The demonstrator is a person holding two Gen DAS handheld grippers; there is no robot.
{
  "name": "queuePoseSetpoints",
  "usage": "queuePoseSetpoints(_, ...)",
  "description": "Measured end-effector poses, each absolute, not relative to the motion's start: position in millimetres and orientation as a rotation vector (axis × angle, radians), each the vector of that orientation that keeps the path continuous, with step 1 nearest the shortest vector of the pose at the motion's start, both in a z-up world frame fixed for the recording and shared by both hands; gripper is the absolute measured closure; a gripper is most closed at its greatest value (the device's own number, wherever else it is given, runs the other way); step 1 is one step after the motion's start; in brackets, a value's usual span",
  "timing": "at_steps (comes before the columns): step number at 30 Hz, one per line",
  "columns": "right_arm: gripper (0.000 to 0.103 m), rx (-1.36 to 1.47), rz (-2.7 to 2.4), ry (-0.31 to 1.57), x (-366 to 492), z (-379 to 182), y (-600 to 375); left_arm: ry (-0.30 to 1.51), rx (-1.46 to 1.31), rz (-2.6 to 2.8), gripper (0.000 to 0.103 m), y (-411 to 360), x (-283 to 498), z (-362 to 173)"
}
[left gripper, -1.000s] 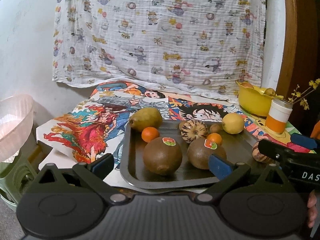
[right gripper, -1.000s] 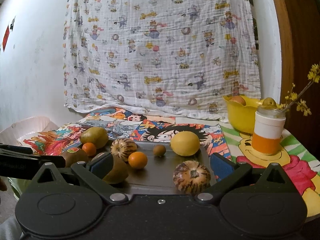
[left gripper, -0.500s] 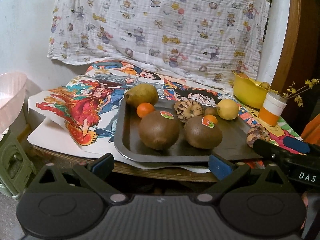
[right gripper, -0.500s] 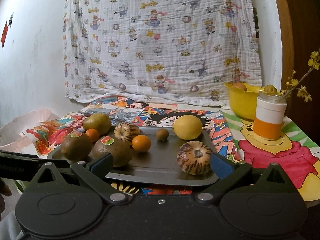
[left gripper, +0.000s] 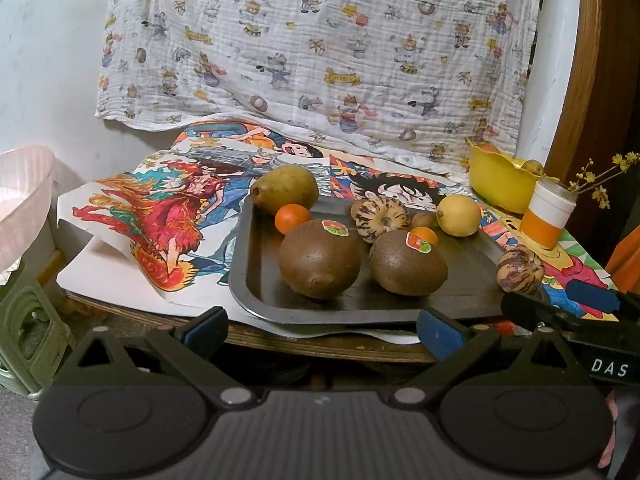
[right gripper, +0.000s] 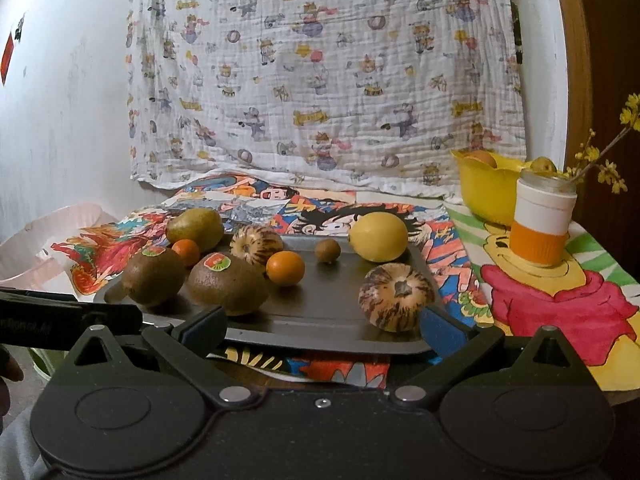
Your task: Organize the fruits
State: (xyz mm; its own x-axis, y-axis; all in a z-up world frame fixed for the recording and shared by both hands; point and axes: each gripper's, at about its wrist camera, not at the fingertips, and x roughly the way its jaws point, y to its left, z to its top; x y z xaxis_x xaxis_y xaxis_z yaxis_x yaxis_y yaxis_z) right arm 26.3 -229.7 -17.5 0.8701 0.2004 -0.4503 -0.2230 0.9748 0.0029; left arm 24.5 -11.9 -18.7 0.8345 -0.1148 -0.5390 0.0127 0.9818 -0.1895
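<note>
A dark metal tray (left gripper: 260, 280) (right gripper: 332, 312) holds several fruits: two brown kiwis (left gripper: 319, 258) (left gripper: 407, 262) (right gripper: 153, 275) (right gripper: 228, 283), a green pear (left gripper: 286, 189) (right gripper: 195, 229), two small oranges (left gripper: 292, 217) (right gripper: 285, 267), two striped melons (left gripper: 382, 218) (right gripper: 396, 297), a lemon (left gripper: 458, 215) (right gripper: 378, 236) and a small brown fruit (right gripper: 327, 250). My left gripper (left gripper: 322, 330) is open and empty, in front of the tray's near edge. My right gripper (right gripper: 324, 326) is open and empty at the tray's near right corner, close to the striped melon.
A yellow bowl (left gripper: 502, 186) (right gripper: 486, 190) with fruit and an orange-and-white jar (left gripper: 548, 216) (right gripper: 544, 226) with yellow flowers stand at the back right. A pink basin (left gripper: 22, 200) sits left of the table. Cartoon cloths cover the table (left gripper: 160, 216).
Both grippers have drawn back from the tray toward the table's near edge. The fruits have not moved. Both stay open.
</note>
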Motion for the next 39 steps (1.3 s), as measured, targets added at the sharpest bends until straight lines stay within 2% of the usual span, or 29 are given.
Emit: queuePoseSetpoints(39,0.001,-0.037,0.23,0.476,24.8,-21.4,-228.2,0.588,-0.184,-0.065,0.001,-9.6,23.2,-21.0)
